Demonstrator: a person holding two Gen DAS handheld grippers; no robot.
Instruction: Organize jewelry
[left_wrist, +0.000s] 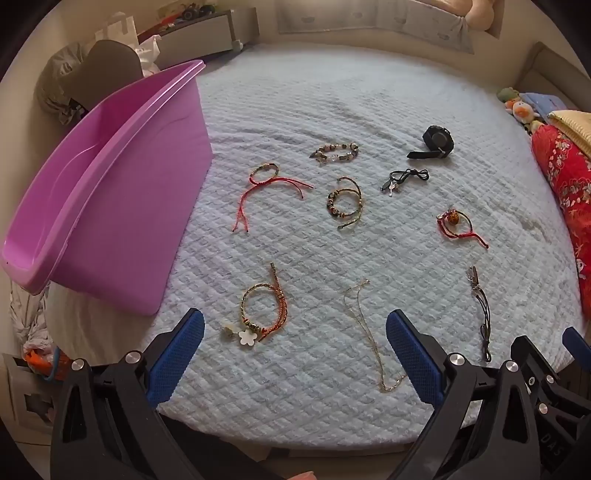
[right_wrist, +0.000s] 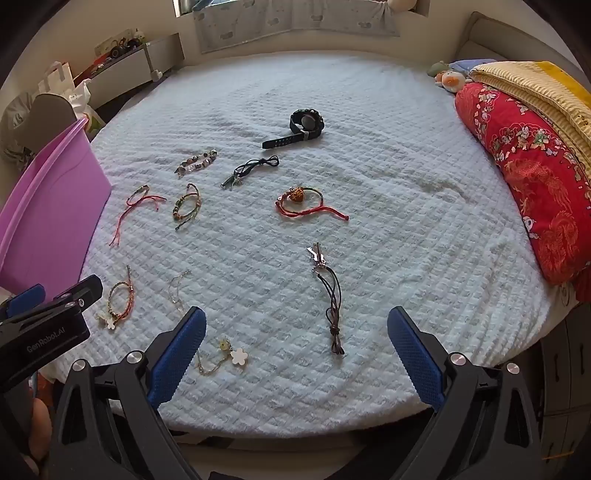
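While both grippers hang above the near edge of the pale blue quilted bedspread (left_wrist: 332, 92), the left gripper (left_wrist: 294, 338) and the right gripper (right_wrist: 296, 334) hold their blue-padded jaws spread wide with nothing between them. Scattered on the bedspread lie a black wristwatch (right_wrist: 304, 123), a red cord bracelet with an amber bead (right_wrist: 301, 201), a thin gold chain (left_wrist: 369, 332), a dark cord lanyard with a metal clip (right_wrist: 328, 291) and a braided bracelet with a white flower charm (left_wrist: 258, 314). At the left stands a purple plastic tub (left_wrist: 110, 184), tilted at the bed's edge.

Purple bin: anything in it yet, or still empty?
Empty as far as it shows: the purple bin has a bare inside in the left wrist view, though its near bottom is hidden. The jewelry still lies on the white blanket.
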